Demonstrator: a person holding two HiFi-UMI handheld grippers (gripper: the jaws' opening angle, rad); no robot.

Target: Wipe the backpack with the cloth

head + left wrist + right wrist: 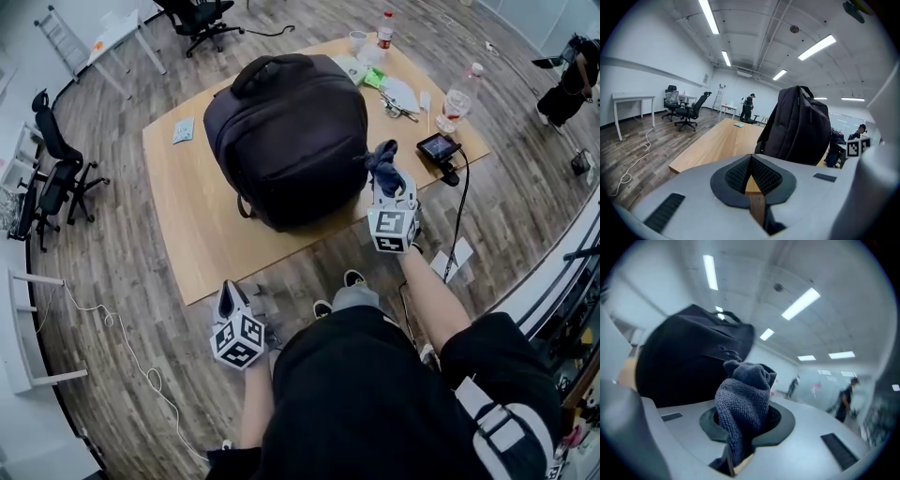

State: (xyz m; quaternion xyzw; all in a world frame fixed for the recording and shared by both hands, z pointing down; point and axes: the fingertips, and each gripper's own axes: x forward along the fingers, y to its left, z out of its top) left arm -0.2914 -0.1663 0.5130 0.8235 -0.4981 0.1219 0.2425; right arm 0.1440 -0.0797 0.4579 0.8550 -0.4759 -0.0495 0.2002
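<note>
We've got a wooden table (192,211) w/ the dark backpack (286,141) standing upright mid-table, handle toward the far edge. Our right gripper (386,186) sits at the pack's right side, near its near corner, jaws clamped on the grey-blue cloth (382,159) (bunched, poking out past the tips). Whether the cloth touches the pack, we can't tell. Our left gripper (228,293) hangs off the table's near edge, to the left, well apart from the pack; jaws pressed together, nothing btwn them. Far right on the table: a bottle (384,28) & misc. small bits.
</note>
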